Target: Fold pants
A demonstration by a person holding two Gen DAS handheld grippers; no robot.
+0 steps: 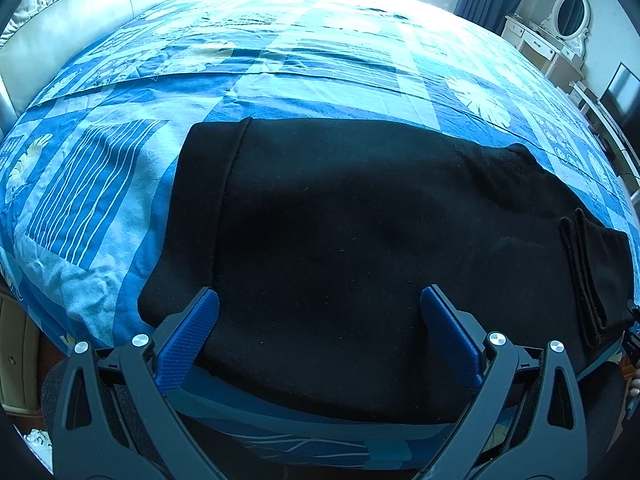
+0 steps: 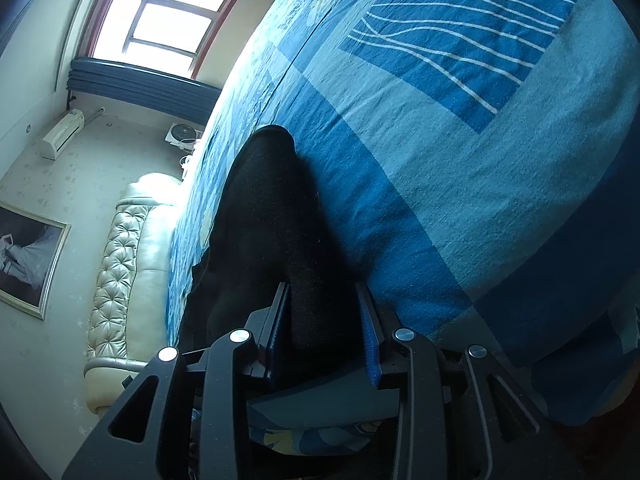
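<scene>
A: Pants (image 1: 360,220) first, from the left wrist view. They lie flat and dark on the bed (image 1: 280,88), close to its near edge, apparently already doubled over, with a seamed band at their left end and stacked folded edges at their right end.

B: And the left gripper (image 1: 319,322)?

A: It hovers over the near edge of the pants with its blue fingers (image 1: 192,336) spread wide, holding nothing.

B: Right wrist view?

A: That camera is rolled sideways. The pants (image 2: 264,216) run away along the bed (image 2: 460,160), and the right gripper (image 2: 324,330) has cloth between its fingers (image 2: 370,340) at the near end of the pants. The fingers are partly closed, but I cannot tell whether they pinch the fabric or only straddle it.

B: How will the cloth handle?

A: My judgement: a soft, thickish knit, light and limp, not slippery or fragile. It will sag and drag on the bedcover, so take it at the corners of one end, through all layers, and lift both sides together.

B: Any containers?

A: None that I can see near the pants, only the bed beneath them.
</scene>
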